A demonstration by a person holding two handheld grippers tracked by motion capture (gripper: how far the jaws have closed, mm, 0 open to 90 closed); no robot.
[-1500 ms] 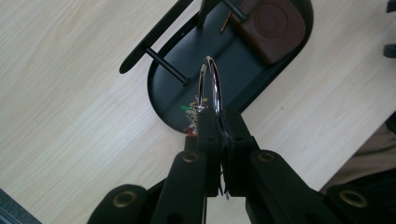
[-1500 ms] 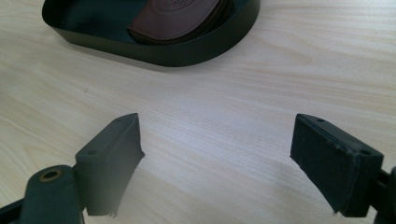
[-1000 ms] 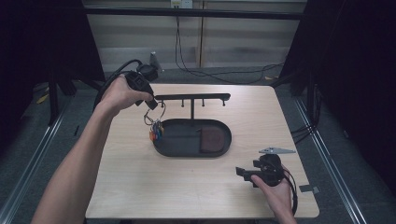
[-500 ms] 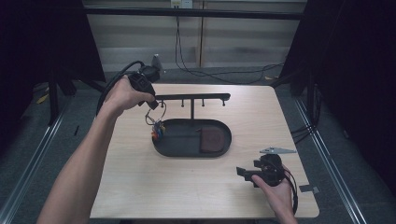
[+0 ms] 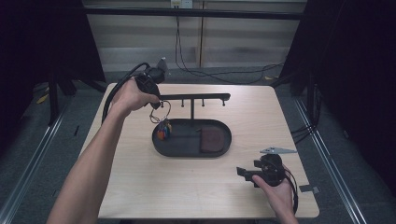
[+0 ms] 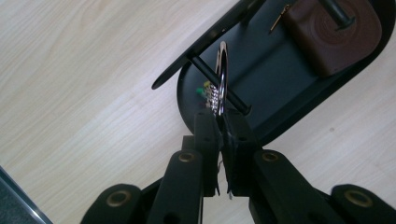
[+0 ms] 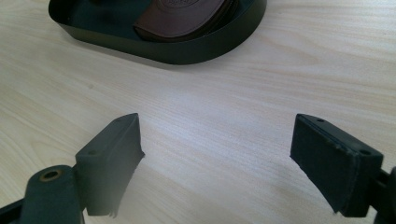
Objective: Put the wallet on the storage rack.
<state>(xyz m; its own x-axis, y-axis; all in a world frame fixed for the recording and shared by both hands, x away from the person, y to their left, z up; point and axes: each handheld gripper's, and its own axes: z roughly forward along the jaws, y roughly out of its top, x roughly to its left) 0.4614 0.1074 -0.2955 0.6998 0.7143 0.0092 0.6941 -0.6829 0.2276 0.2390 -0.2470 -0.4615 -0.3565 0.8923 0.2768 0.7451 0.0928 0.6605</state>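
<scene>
A black oval tray (image 5: 187, 154) sits mid-table, with a post and a black hook bar (image 5: 196, 97) above it. My left gripper (image 5: 158, 103) is at the bar's left end. In the left gripper view it (image 6: 220, 122) is shut on a silver key ring (image 6: 222, 70), and one of the bar's pegs (image 6: 233, 99) crosses the ring. Colourful tags (image 5: 163, 129) hang from the ring over the tray's left part. A brown wallet (image 5: 212, 139) lies in the tray's right part. My right gripper (image 5: 243, 172) rests open at the front right, holding nothing (image 7: 217, 140).
Bare wooden tabletop (image 5: 140, 186) surrounds the tray. In the right gripper view the tray's wall (image 7: 187, 51) and the wallet (image 7: 187, 14) lie ahead. A small grey tag (image 5: 309, 189) lies near the table's right front corner. Cables (image 5: 187, 65) run on the floor behind.
My left gripper has shifted slightly right with the key ring, closer under the bar's left end. The right gripper has stayed put.
</scene>
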